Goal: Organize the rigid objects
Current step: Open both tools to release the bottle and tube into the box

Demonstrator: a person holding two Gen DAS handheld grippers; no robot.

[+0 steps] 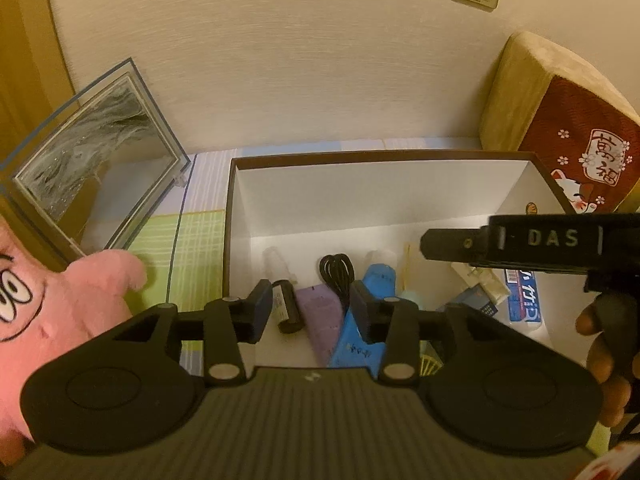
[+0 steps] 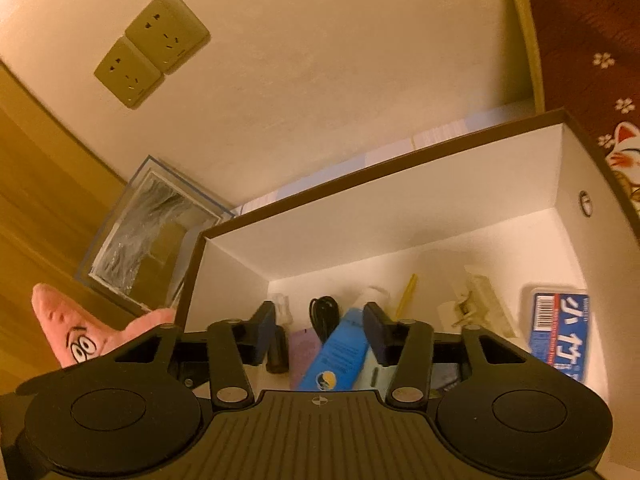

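The white box (image 1: 360, 196) holds a blue tube (image 1: 362, 320), black cable (image 1: 336, 276) and toothpaste (image 1: 524, 300).

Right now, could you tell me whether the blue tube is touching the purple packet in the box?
Touching: the left wrist view shows the blue tube lying against the purple packet, no gap between them.

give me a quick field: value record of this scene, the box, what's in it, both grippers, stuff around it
container: open white box with brown rim, on a striped green mat
contents: blue tube, purple pouch, coiled black cable, dark cylinder, blue packet with barcode, yellow stick
left gripper: jaws open, empty, over the box's near edge
right gripper: jaws open, empty, above the box
left of box: pink Patrick plush, clear framed panel
right of box: red lucky-cat cushion
wall: power sockets
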